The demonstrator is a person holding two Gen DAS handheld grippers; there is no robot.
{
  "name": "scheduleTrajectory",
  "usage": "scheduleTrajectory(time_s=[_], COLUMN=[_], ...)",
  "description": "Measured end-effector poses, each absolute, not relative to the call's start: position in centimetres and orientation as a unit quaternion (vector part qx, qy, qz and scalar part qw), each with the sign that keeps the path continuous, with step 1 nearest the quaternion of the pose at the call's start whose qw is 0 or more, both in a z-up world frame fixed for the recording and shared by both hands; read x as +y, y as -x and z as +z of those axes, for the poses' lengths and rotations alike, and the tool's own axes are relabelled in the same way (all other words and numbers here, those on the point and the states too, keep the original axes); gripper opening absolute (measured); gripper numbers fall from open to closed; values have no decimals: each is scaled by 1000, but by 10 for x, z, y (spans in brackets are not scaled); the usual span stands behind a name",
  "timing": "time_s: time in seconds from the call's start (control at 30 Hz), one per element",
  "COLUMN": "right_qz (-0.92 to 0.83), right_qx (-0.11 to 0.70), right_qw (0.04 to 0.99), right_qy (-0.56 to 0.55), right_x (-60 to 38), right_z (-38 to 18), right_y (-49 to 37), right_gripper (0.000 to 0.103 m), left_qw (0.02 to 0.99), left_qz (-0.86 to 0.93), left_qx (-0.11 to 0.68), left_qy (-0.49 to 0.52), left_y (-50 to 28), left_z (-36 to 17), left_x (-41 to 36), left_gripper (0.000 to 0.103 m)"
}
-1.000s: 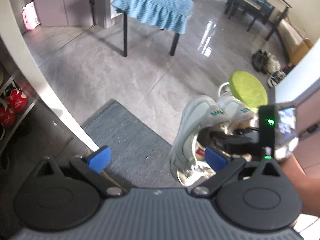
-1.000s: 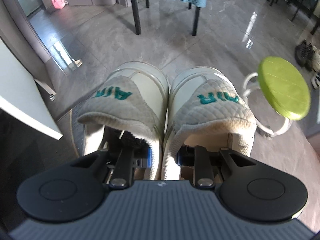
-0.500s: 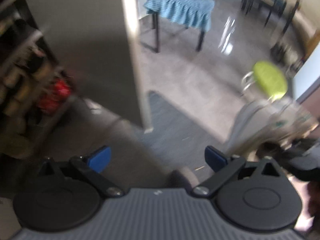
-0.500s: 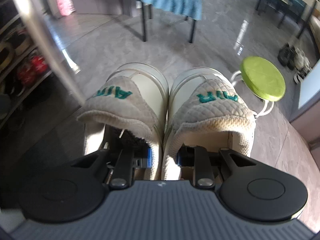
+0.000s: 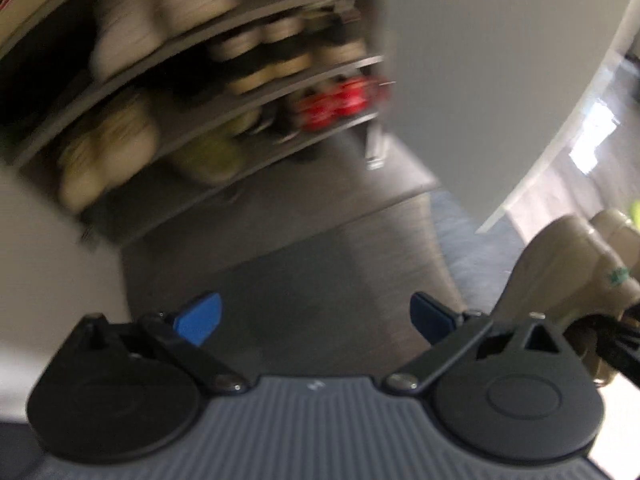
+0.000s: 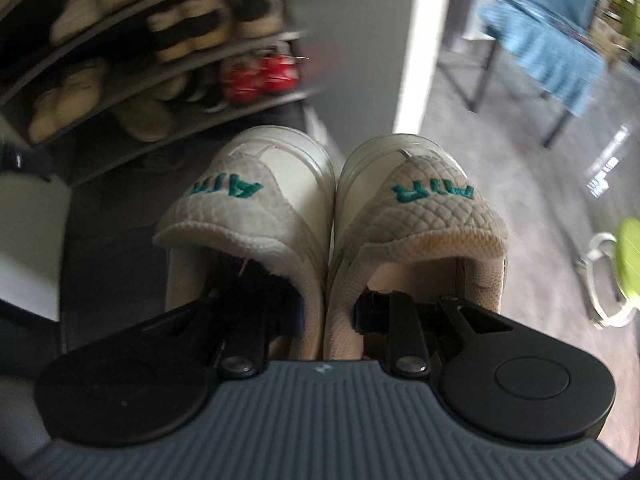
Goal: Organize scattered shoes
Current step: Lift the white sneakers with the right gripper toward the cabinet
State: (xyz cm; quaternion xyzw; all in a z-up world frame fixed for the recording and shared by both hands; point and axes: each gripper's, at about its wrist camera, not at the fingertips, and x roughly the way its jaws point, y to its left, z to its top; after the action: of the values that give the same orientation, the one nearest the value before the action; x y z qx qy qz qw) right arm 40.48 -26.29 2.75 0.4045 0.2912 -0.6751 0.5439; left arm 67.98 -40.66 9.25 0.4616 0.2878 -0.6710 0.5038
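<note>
White sneakers (image 6: 328, 216), teal "AIR" tongues, worn quilted linings, hang as a pair off the floor: right gripper (image 6: 326, 316) pinches their touching inner walls, one finger inside each. Rack (image 6: 160, 60) ahead, blurred, mostly full. Pair collected; shelving it is left. Left gripper (image 5: 316, 316) spread wide, empty.

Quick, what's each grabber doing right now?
Left gripper: open, holding nothing.
Right gripper: shut on the pair of white sneakers, one finger inside each shoe.
</note>
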Motion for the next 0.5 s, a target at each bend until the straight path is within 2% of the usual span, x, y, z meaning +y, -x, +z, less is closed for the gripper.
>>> scheduleTrajectory(time_s=[0.23,0.5], right_qz=[-629,-565], right_qx=[304,298], right_qw=[607,684], right_qy=[-379,-351], right_x=[-355,-471], right_z=[9,-50], right_y=[-503,-613], right_gripper=[26,26], left_qw=[565,594], left_qz=[-605,-599], left_qx=[326,281], left_qy=[-456,-458], left_y=[-789,-843], left_z=[64,-17], left_x=[-426,-429], left_gripper=[102,102])
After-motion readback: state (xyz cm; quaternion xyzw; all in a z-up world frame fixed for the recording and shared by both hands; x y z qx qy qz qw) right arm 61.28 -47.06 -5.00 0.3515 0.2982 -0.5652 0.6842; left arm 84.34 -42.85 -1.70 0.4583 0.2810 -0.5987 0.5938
